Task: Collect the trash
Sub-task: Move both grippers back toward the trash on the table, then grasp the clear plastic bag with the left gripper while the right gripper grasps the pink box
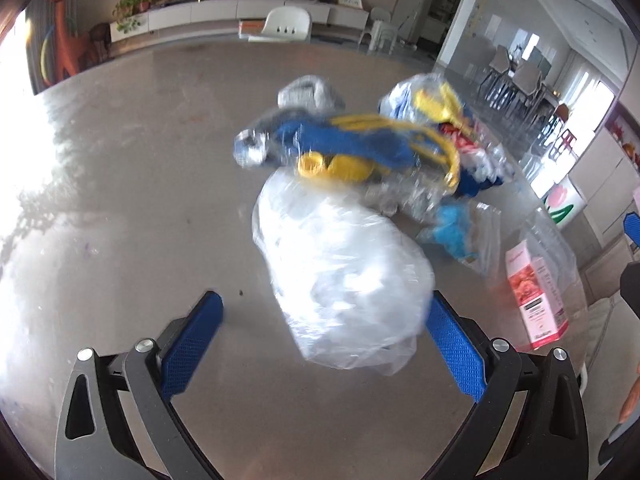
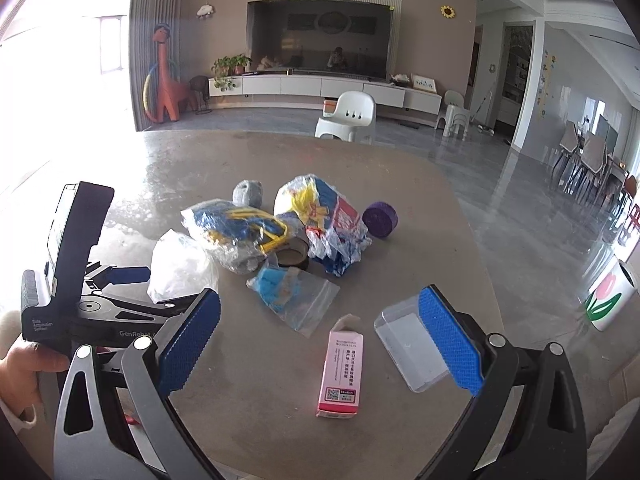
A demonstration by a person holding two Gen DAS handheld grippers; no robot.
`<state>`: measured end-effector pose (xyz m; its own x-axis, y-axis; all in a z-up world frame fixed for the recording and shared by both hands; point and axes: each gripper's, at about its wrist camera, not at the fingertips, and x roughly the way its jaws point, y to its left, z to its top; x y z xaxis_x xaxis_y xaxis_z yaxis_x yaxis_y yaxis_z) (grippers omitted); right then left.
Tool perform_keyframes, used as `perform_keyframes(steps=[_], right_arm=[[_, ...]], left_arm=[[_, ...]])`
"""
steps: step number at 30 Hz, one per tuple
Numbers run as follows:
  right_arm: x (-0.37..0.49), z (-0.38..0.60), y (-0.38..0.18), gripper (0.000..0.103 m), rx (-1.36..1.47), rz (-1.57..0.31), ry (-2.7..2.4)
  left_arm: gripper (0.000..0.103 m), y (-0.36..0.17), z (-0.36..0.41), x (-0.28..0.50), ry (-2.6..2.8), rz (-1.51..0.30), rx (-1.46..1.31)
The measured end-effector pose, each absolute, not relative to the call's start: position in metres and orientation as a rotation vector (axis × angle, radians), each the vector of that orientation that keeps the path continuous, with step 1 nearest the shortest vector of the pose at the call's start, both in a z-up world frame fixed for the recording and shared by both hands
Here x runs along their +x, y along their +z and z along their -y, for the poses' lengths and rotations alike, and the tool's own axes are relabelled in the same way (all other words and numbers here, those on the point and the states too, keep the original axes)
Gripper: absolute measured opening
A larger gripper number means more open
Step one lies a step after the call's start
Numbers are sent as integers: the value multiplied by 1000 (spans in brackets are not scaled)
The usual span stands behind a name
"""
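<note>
The left gripper is spreading its blue fingers wide, and a clear crumpled plastic bag is sitting between them, pressing against the right-hand finger while staying apart from the left-hand one; whether the bag is resting on the grey table or being lifted cannot be told. Just beyond that bag, straight ahead of the left gripper, a blue and yellow wrapped bundle is lying, blurred in this view, with a second printed wrapper further ahead and to its right. A small zip bag with blue contents is lying to the right of the fingers, and a pink carton is standing further right.

The right gripper is also holding its jaws wide apart and gripping nothing. The pink carton is lying on the table between its fingers, touching neither. A clear plastic tray is lying right by the right-hand finger. Ahead, the zip bag is lying near a tape roll, with a purple roll far ahead to the right. The left gripper's body is showing to its left.
</note>
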<state>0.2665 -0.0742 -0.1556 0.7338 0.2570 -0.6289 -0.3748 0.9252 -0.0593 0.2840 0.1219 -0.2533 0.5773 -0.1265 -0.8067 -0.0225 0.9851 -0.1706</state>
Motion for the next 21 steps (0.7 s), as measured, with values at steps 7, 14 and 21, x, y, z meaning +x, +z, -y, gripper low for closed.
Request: perform_keyframes(steps=[7,14,21], right_arm=[[267,92,-182,99,-164,-741,361],[270,102,-201,81,-158,-808,401],[272,107,-222,30,-122,-904,445]], left_arm=[[14,-250,-87,281,-121,-939,18],[12,-212,-77,247,-120,-819,9],[12,-197,-85,232,-101,-809,-27]])
